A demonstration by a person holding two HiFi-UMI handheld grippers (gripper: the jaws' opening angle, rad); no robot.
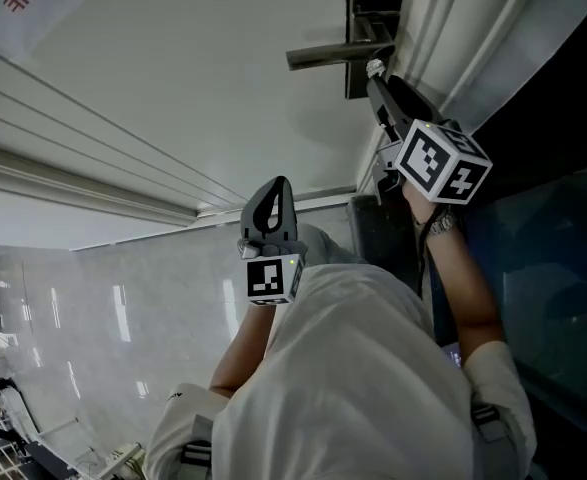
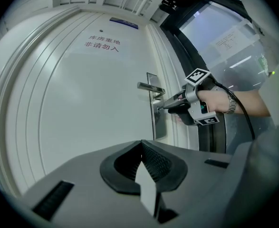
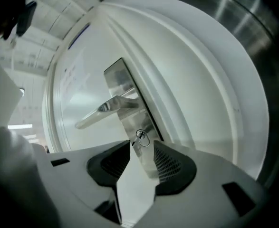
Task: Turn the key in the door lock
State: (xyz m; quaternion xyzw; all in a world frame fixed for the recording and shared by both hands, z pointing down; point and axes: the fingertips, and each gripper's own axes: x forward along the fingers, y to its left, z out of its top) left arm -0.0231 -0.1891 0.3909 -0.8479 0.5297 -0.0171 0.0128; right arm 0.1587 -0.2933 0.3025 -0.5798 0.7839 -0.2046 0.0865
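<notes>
The key [image 3: 140,137] sticks out of the lock plate [image 3: 122,91], just below the door handle [image 3: 101,112]. The right tongs [image 3: 141,146] are apart, with the key at their tips and not pinched. The left tongs [image 2: 141,145] are together and empty, well back from the handle.

Your head camera looks down along the door [image 1: 173,68]; right gripper view faces the door lock [image 3: 140,136] closely; left, from farther back.

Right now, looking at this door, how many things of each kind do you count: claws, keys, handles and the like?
Claws: 2, the left claw and the right claw
Keys: 1, the key
Handles: 1, the door handle
Plates: 1, the lock plate
Signs: 1, the door sign
Total: 6
</notes>
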